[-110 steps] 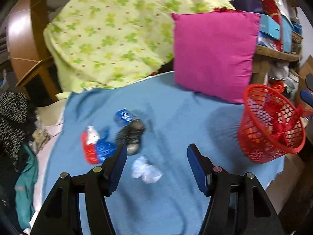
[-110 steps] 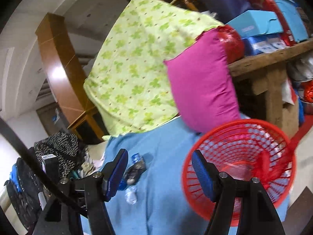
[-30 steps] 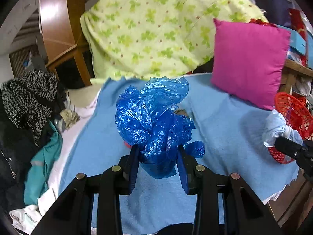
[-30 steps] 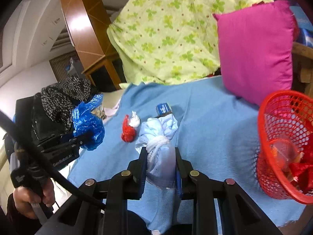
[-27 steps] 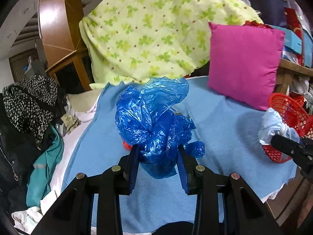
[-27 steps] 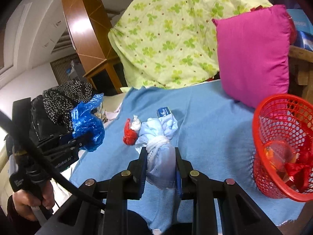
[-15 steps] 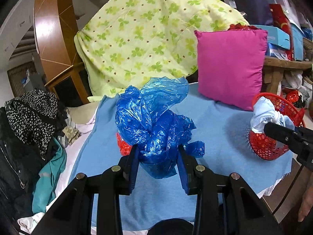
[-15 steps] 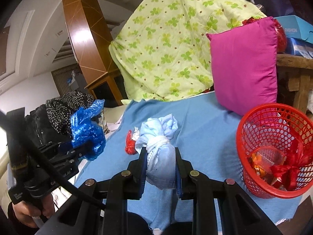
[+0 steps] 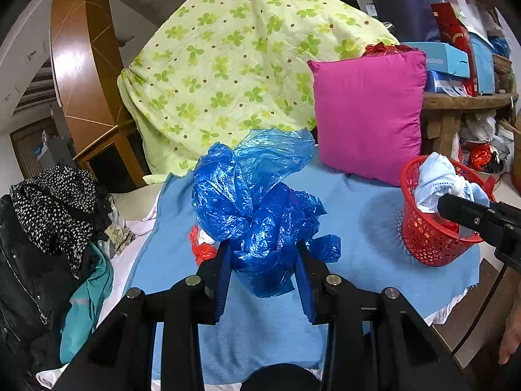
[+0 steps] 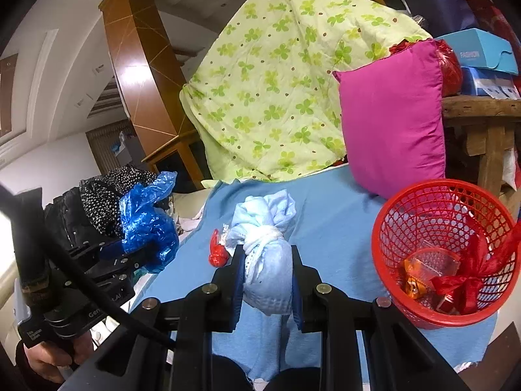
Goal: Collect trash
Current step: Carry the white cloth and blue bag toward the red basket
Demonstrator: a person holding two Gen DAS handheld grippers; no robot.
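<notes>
left gripper [image 9: 263,260] jaws clamped on load, right gripper [image 10: 267,272] likewise (both angled slightly down).

Blue-blanketed bed [image 9: 358,215]: basket [image 9: 423,244], pillow [image 9: 368,114], scrap [image 10: 217,254]

Crumpled blue plastic bag [image 9: 260,208] clamped mid-air, bunched upright. Pale blue knotted cloth bundle [image 10: 267,260] pinched, knot up. Red mesh basket [image 10: 403,228] upright at 3 o'clock, wrappers inside. Red scrap [image 10: 217,254] on bed.

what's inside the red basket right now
Inside the red basket lie a red ribbon bow and a clear crumpled wrapper with orange print. Whatever sits under them at the bottom is covered, so I cannot tell.
</notes>
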